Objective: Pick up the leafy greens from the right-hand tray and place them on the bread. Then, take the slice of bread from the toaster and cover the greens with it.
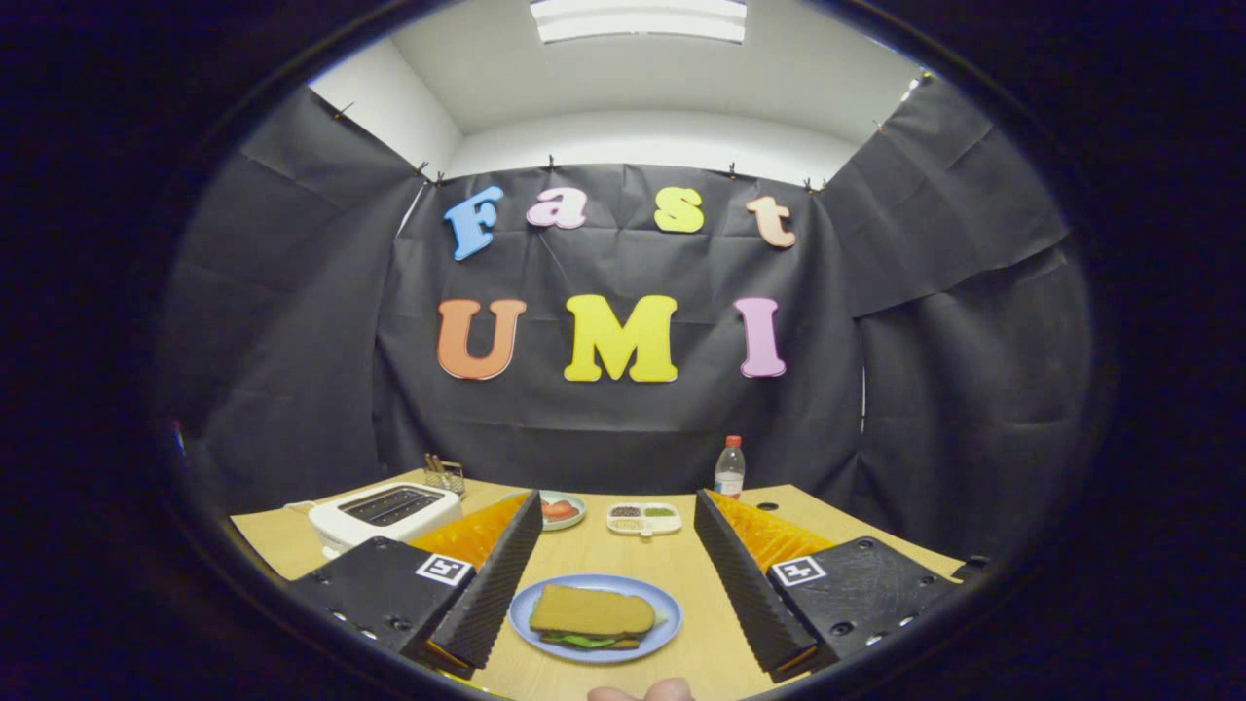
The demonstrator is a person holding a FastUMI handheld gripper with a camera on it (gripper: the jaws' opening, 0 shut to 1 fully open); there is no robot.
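Observation:
On a blue plate (660,633) between my fingers sits a sandwich: a brown bread slice (592,611) lies on top of leafy greens (582,641), which peek out at its front edge over a lower slice. My gripper (623,608) is open, its fingers spread wide on either side of the plate and holding nothing. A white toaster (385,515) stands beyond the left finger, its slots dark.
Beyond the fingers on the wooden table (623,555) are a small plate with red slices (563,509), a white divided tray (643,518), a clear bottle with a red cap (729,467) and a wire basket (444,476). A fingertip (642,692) shows nearest me.

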